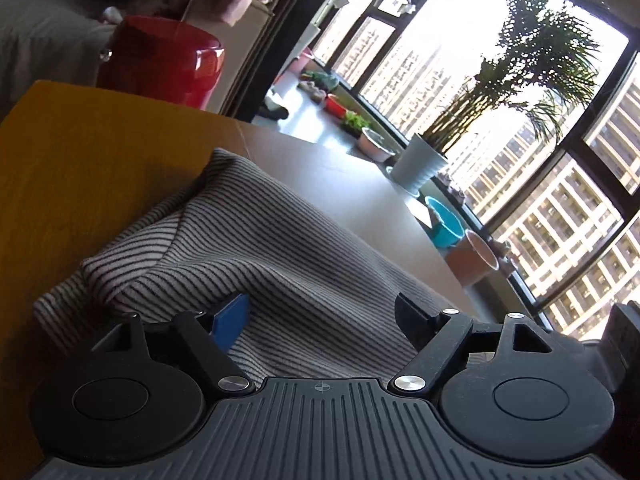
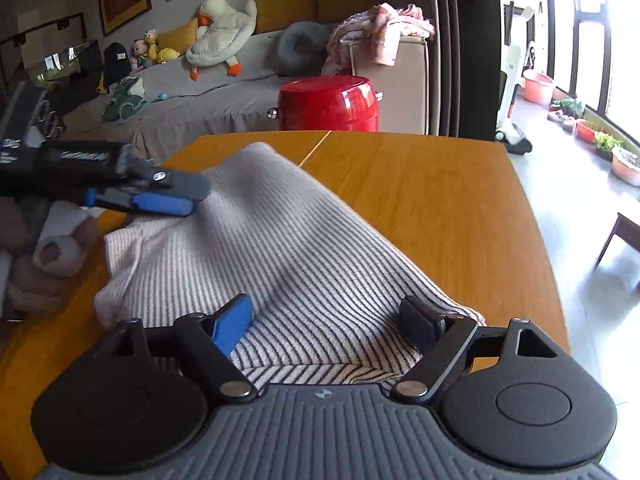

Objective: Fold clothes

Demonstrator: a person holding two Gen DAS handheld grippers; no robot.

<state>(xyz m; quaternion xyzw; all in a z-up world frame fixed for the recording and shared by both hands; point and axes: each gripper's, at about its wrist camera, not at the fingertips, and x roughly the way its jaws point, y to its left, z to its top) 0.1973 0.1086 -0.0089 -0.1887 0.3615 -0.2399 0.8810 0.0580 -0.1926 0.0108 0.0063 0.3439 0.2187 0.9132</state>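
A striped garment (image 2: 256,248), pale with thin dark lines, lies on a wooden table (image 2: 440,208), bunched and partly folded, with a raised ridge running from its far corner toward the near edge. In the right wrist view it spreads from the table's far middle down to the camera, its near hem lying under the right gripper (image 2: 326,322). That gripper's jaws stand wide, one blue-padded finger and one black finger resting low over the cloth with the fabric between them but not pinched.

The left gripper (image 1: 320,316) is likewise spread wide above the same garment, the cloth passing between its fingers without being clamped; in the right wrist view it comes in from the left, its blue pad (image 2: 162,204) just over the garment's far left part. Whether that pad touches the fabric cannot be told.

Beside the garment's left edge lies a small pale bundle of cloth (image 2: 56,256). Beyond the table stands a red drum-shaped stool (image 2: 328,104), and behind it a grey sofa (image 2: 192,104) carrying a white plush duck (image 2: 220,32). A potted palm (image 1: 424,160) stands by the big window (image 1: 540,160).
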